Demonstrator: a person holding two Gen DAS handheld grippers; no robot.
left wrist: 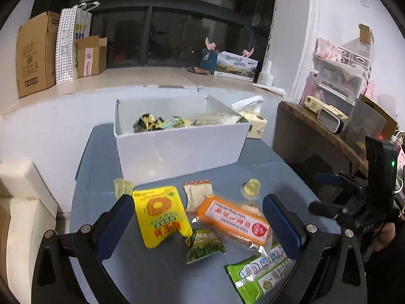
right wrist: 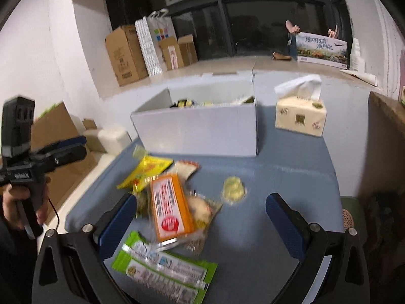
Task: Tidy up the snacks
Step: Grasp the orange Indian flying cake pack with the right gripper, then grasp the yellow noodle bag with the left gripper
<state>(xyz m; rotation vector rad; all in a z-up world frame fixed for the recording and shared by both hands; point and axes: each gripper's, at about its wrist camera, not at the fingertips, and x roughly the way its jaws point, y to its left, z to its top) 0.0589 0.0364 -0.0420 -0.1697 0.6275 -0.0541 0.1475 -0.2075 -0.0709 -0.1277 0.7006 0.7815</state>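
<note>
A loose pile of snacks lies on the blue tabletop, in front of the white box. At the pile's middle sits an orange packet, its clear wrapper overlapping a small green pea bag at its 7 o'clock in the left wrist view. A yellow pouch lies just beside it at 9 o'clock, a cream sachet at 11 o'clock, and a green-and-white packet at 5 o'clock. One jelly cup stands apart at the pile's 1 o'clock; another jelly cup touches the yellow pouch's far corner. More wrapped snacks already lie inside the box.

The left hand-held gripper hangs over the pile with its blue fingers spread wide, holding nothing. The right hand-held gripper is likewise spread wide and empty, above the orange packet and the green-and-white packet; that view is blurred.

A tissue pack stands on the tabletop at the box's 3 o'clock. Cardboard boxes and a dotted paper bag stand on the ledge behind.
</note>
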